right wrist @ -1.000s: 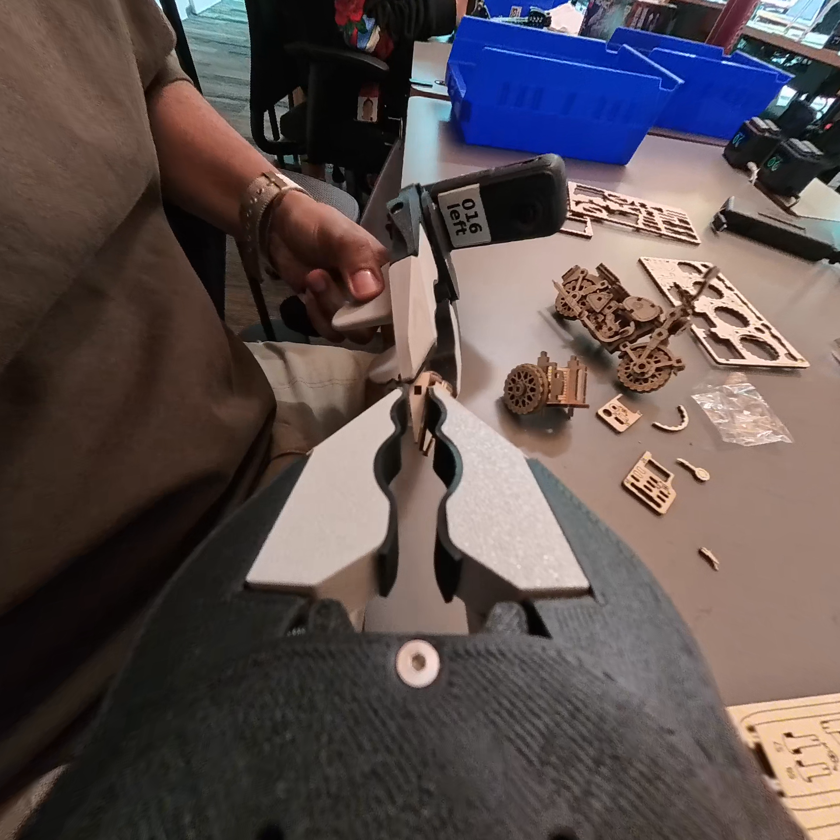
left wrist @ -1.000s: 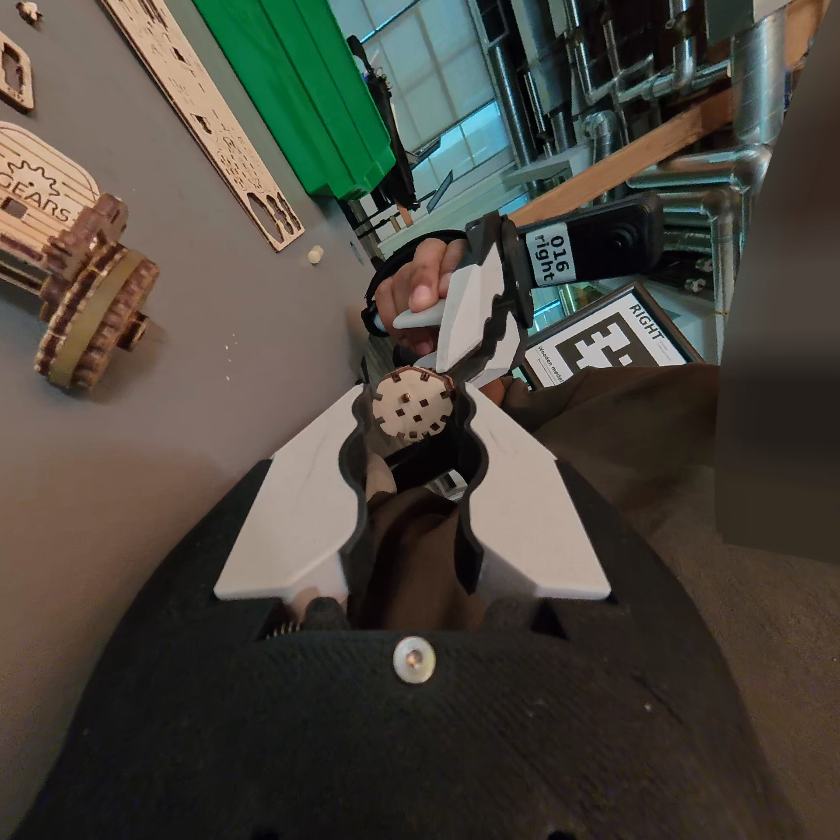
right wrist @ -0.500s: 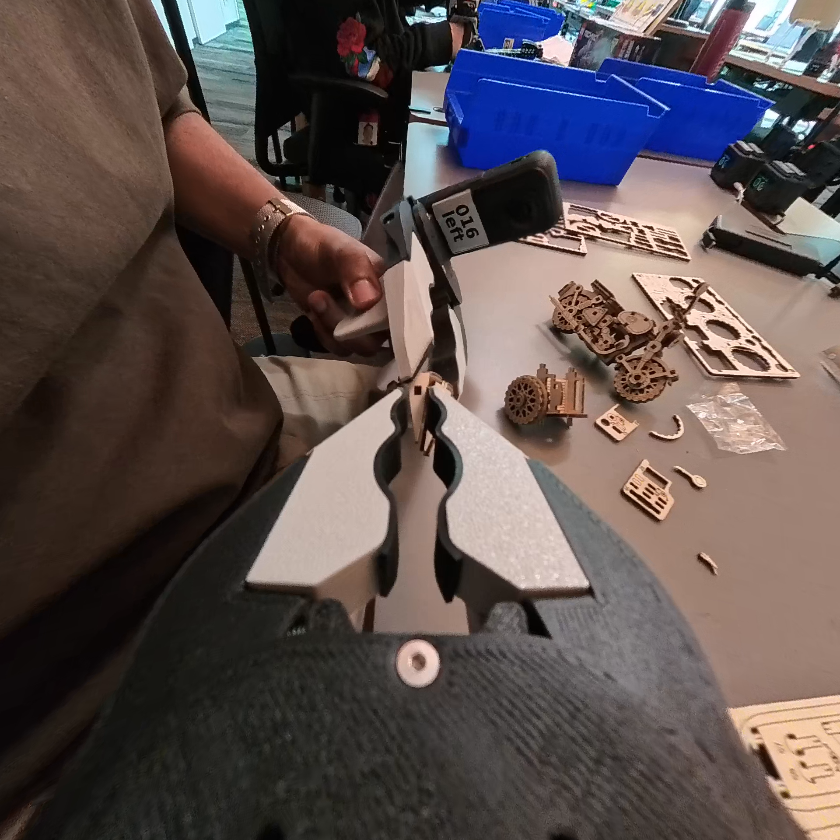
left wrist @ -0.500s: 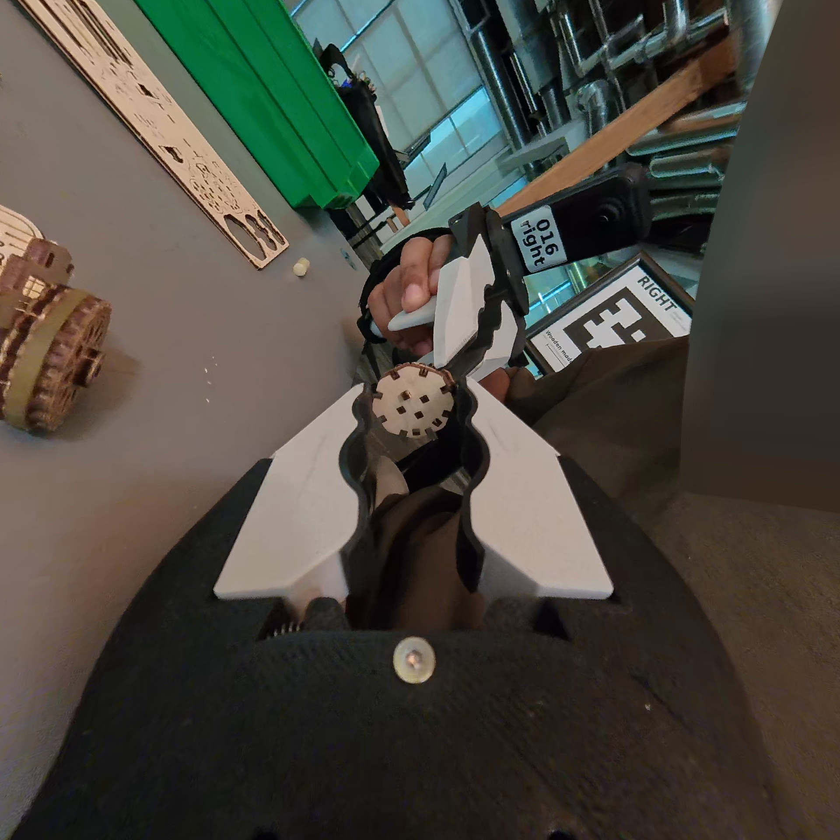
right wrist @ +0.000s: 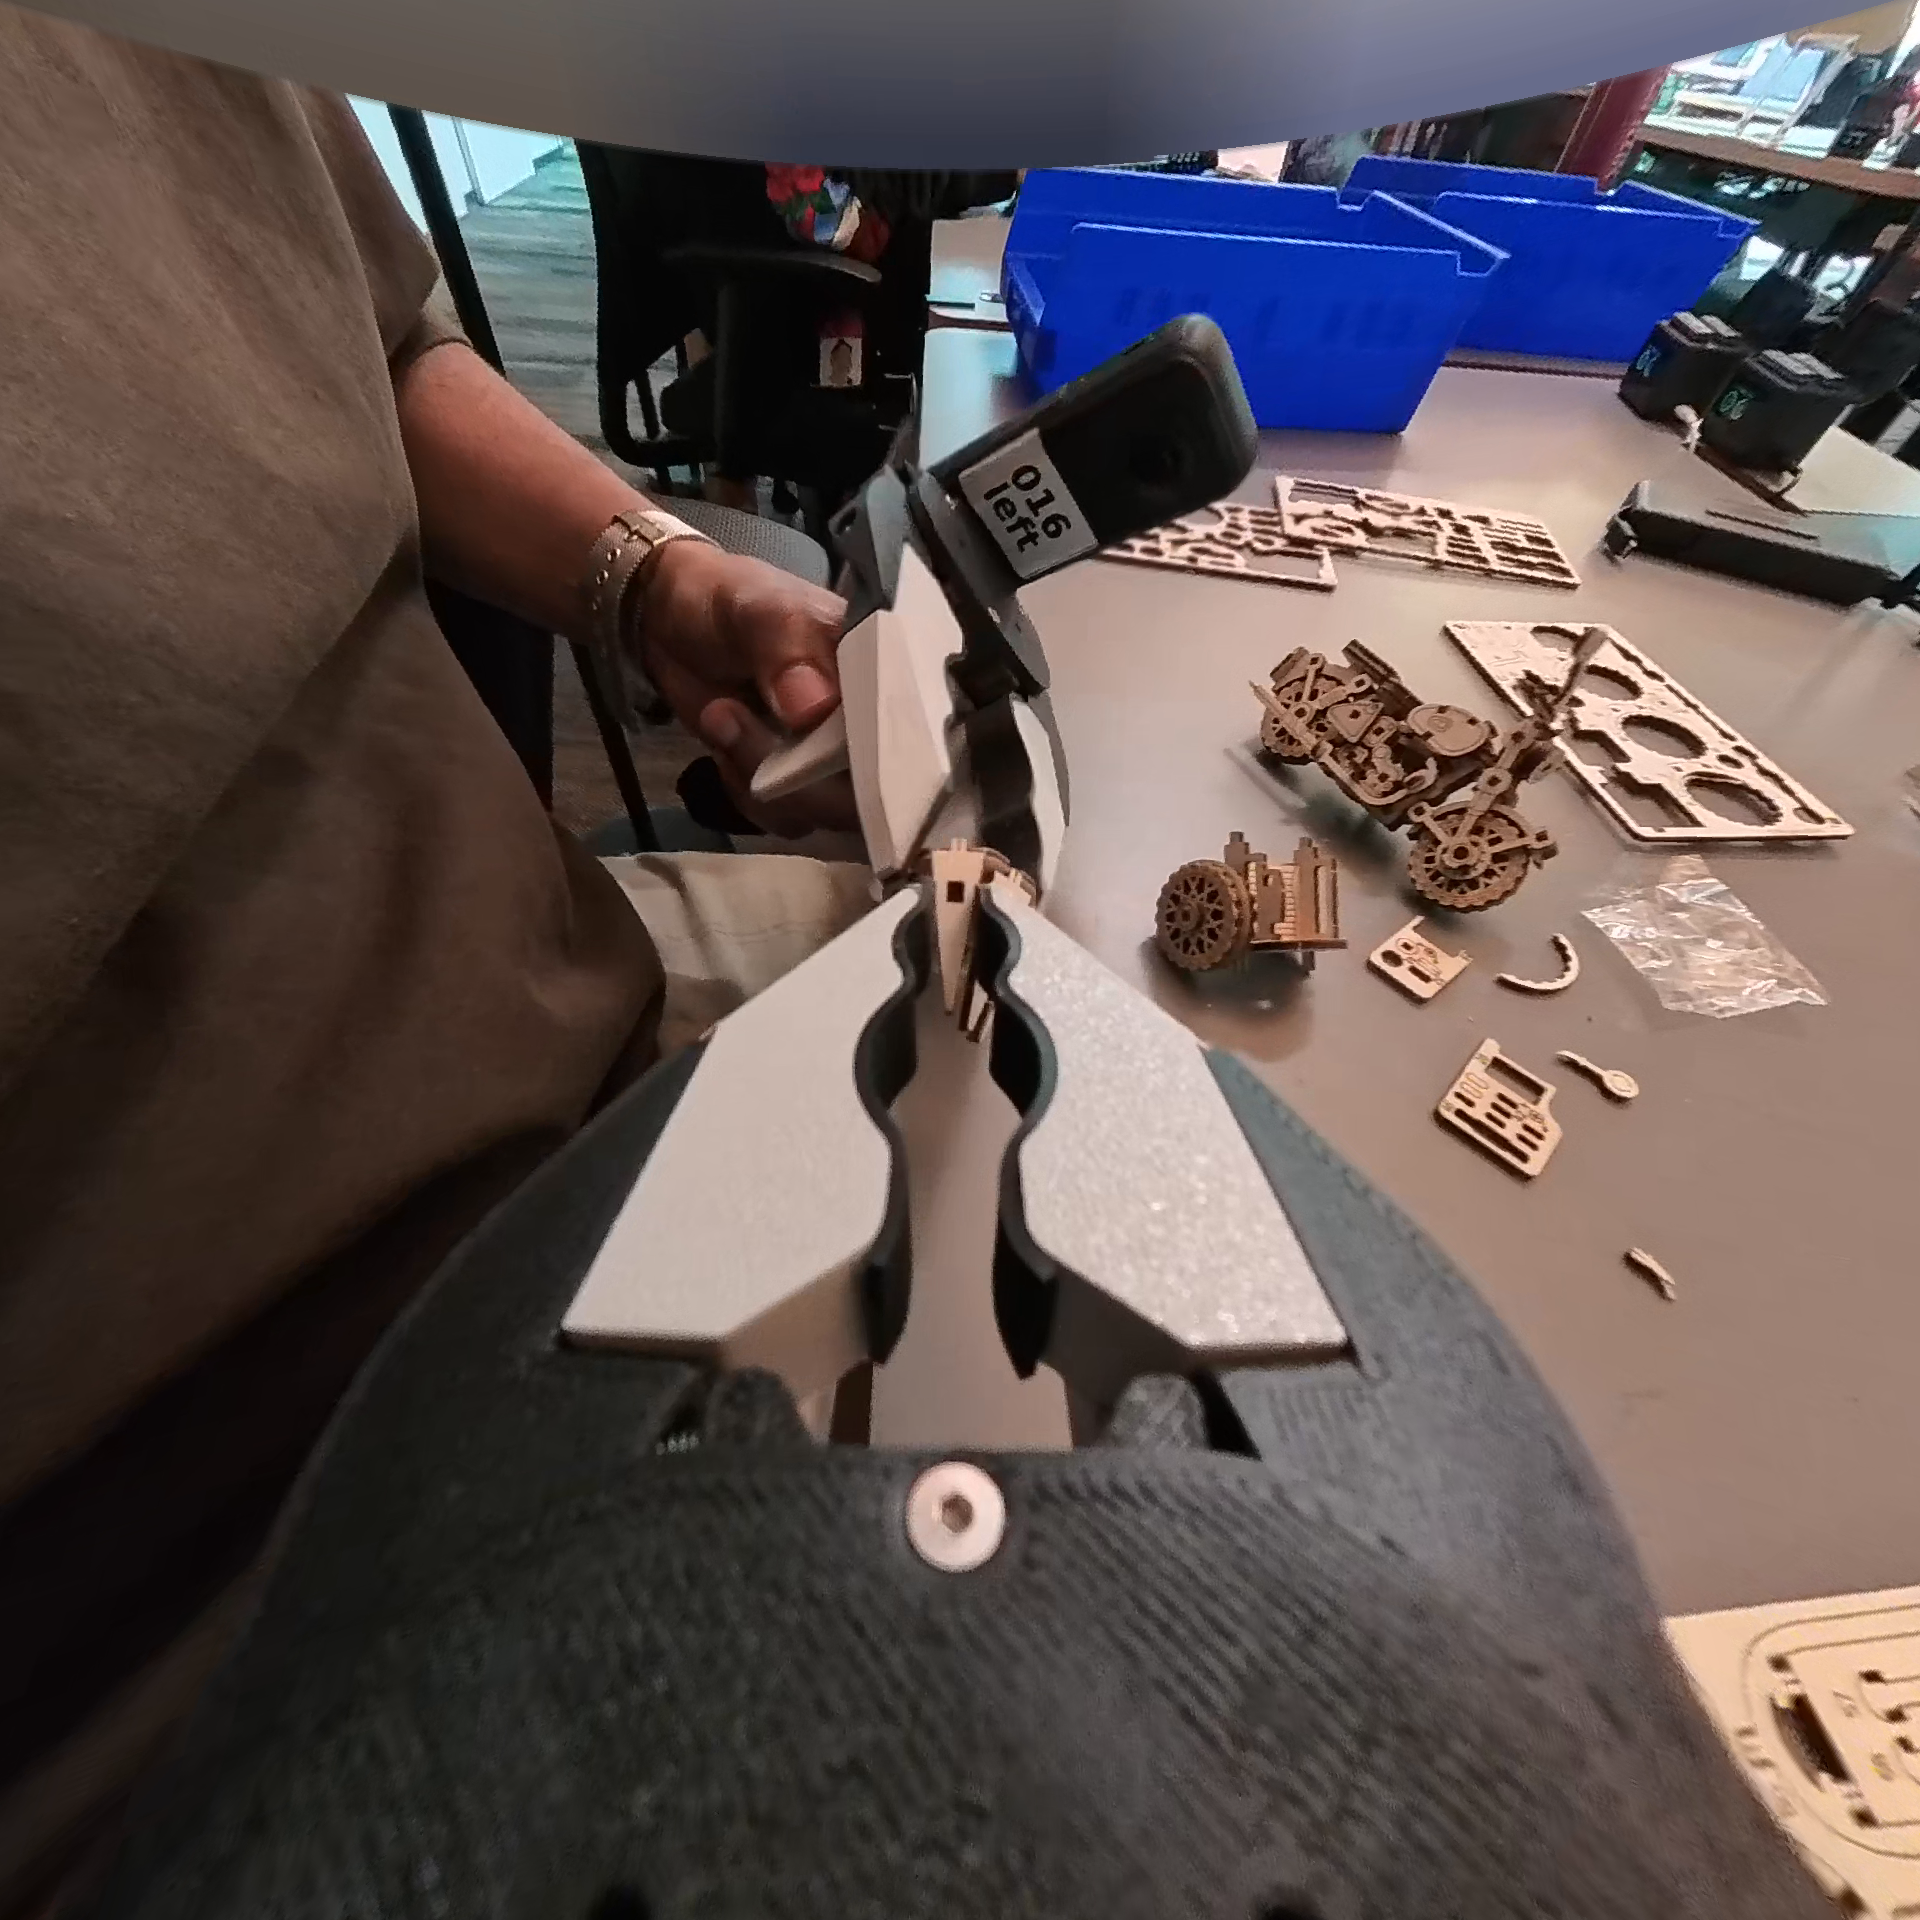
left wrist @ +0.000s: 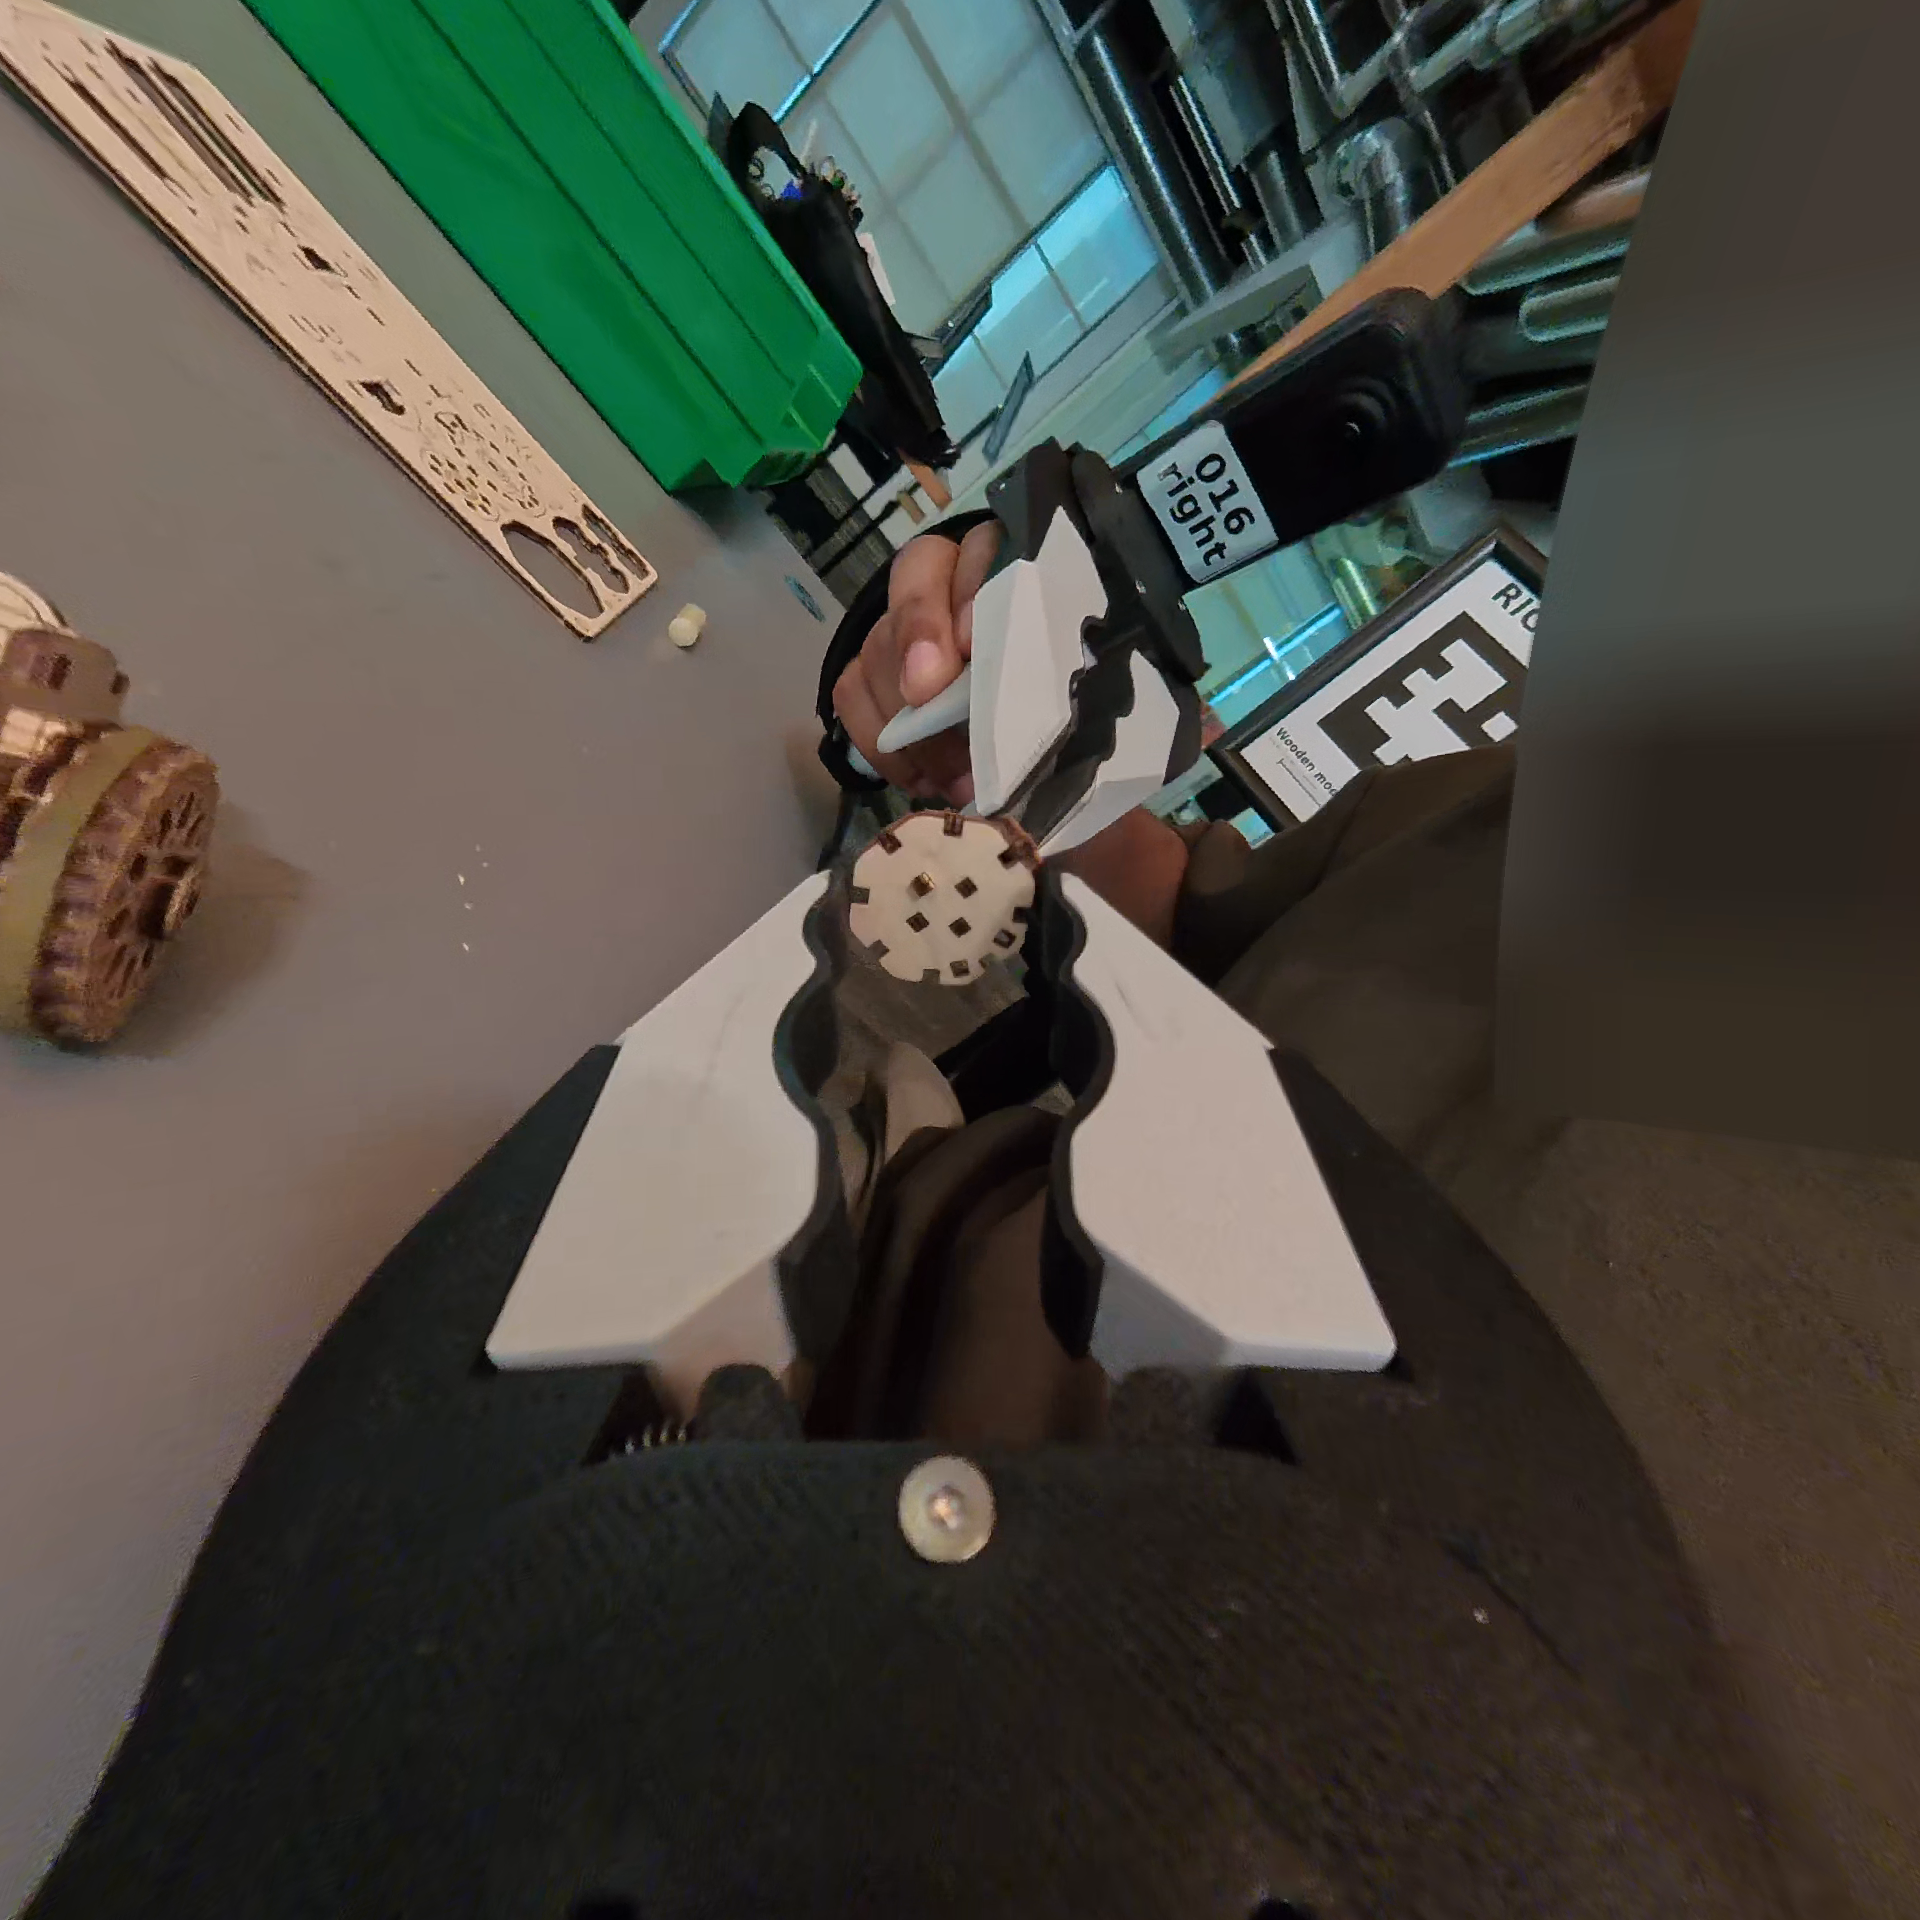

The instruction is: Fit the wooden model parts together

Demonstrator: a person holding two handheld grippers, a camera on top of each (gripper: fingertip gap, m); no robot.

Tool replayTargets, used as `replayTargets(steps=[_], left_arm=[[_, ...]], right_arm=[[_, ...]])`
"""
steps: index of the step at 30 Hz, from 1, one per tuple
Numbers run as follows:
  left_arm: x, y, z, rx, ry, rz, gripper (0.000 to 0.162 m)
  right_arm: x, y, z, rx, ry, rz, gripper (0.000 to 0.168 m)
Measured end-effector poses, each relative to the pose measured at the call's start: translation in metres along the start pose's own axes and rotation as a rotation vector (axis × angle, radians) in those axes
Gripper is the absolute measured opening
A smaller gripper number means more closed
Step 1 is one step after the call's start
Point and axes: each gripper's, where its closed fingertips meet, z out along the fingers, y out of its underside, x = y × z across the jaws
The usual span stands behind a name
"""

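held off the near edge of the grey table (right wrist: 1299,644), above the lap: left gripper (left wrist: 940,914), white fingers closed on the rim of a pale round wooden disc with notched edge and small square holes (left wrist: 940,912), flat face turned toward the left wrist camera. met at the disc's far right rim by the right gripper (right wrist: 961,940), narrowed on a thin flat pale wooden piece (right wrist: 954,935) standing edge-on between its tips. seen in the right wrist view: tips of both grippers touching at the parts, a hand (right wrist: 748,665) with a strapped wrist on the left tool's handle; whether the thin piece was seated in a notch could not be told. left on the table to the right, well apart from the grippers: a small brown wooden wheel-and-frame subassembly (right wrist: 1242,914), beyond it a brown wooden model motorcycle (right wrist: 1403,758), near these several loose flat wooden bits (right wrist: 1496,1112), a crumpled clear plastic bag (right wrist: 1704,945), and punched-out pale plywood sheets (right wrist: 1652,727). at the far side, blue plastic bins (right wrist: 1247,301); in the left wrist view, a green bin (left wrist: 582,239) beside another pale punched sheet (left wrist: 343,353).
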Motion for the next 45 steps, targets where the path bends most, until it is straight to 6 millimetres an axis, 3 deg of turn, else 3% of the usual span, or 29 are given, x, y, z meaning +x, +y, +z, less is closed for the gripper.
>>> replayTargets(steps=[32,40,45], left_arm=[[0.0015,-0.0004,0.0005,0.004,-0.022,0.061,0.032],[0.0021,-0.0004,0.0014,0.014,0.003,0.01,0.032],[0.0093,0.0004,0.0027,0.028,0.073,-0.034,0.051]], right_arm=[[-0.0016,-0.0007,-0.002,0.008,-0.012,0.025,0.005],[-0.0022,-0.0007,-0.0021,0.005,-0.013,0.023,0.005],[-0.0044,0.0002,0.0008,-0.011,-0.008,-0.002,0.005]])
